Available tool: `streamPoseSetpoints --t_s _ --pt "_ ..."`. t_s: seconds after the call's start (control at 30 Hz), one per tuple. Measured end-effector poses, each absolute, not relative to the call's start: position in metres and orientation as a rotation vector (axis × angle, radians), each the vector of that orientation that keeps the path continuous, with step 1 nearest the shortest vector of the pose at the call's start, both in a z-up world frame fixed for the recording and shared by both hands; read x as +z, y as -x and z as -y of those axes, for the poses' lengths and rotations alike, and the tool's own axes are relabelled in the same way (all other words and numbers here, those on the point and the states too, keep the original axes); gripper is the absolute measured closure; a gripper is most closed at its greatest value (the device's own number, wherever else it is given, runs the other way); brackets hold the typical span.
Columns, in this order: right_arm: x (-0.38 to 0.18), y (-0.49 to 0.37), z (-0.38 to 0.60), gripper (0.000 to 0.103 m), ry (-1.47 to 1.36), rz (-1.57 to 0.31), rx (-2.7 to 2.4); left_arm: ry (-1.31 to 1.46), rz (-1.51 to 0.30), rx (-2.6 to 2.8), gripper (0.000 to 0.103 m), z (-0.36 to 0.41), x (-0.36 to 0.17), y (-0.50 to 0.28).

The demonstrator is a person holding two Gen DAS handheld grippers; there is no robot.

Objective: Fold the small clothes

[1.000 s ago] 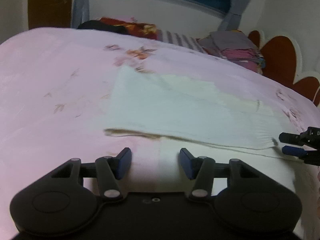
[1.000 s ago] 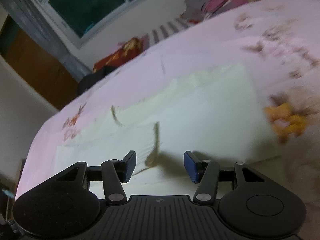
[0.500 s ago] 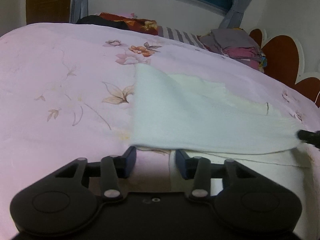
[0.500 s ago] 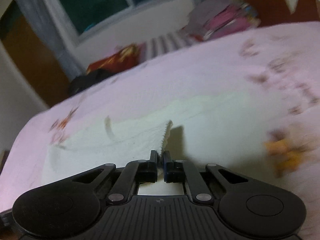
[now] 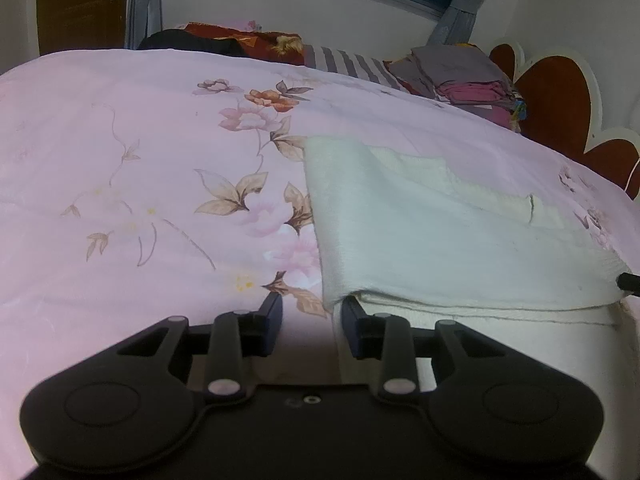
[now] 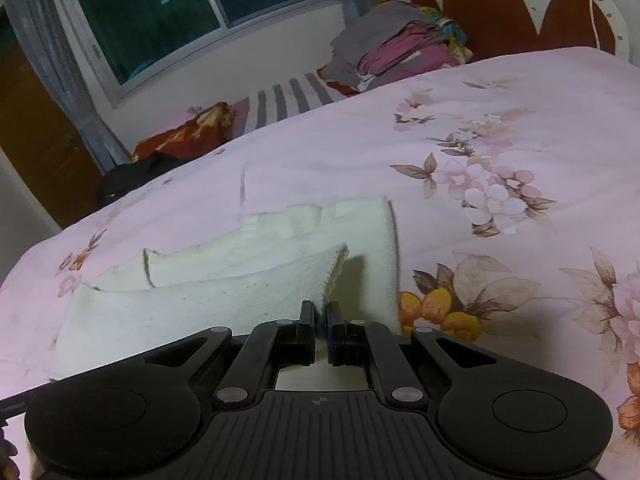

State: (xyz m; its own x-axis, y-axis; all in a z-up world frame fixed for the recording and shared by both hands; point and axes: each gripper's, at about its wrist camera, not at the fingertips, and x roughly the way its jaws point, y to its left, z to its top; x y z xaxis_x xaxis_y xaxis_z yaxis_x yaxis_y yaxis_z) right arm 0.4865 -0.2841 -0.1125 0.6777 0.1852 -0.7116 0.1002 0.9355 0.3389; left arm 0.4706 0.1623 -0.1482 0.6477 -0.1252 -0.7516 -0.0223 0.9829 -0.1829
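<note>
A small cream-white garment (image 5: 440, 240) lies on the pink floral bedspread (image 5: 140, 160), its top layer folded over. My left gripper (image 5: 310, 314) is open at the garment's near left corner, with its right finger (image 5: 354, 320) against the cloth edge. In the right wrist view my right gripper (image 6: 319, 320) is shut on the garment (image 6: 240, 280), pinching a ribbed edge and holding that layer lifted off the bed. The right gripper's tip shows at the far right of the left wrist view (image 5: 628, 280).
A pile of folded grey and magenta clothes (image 5: 460, 76) sits at the far side of the bed by the brown headboard (image 5: 560, 100). A red patterned cloth (image 5: 248, 40) and a striped pillow (image 5: 348, 64) lie under the window. A wooden door (image 5: 80, 4) stands at the left.
My right gripper closed on the garment's edge and lifted it. My left gripper's jaws narrowed, and it moved left to the garment's near left corner.
</note>
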Motion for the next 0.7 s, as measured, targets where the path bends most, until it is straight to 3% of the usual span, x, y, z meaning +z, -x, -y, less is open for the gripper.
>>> streamPoseSetpoints --t_s 0.7 --pt "-0.119 -0.475 0.293 0.098 -0.369 -0.85 0.017 0.157 -0.877 -0.07 0.071 -0.16 -0.15 -0.473"
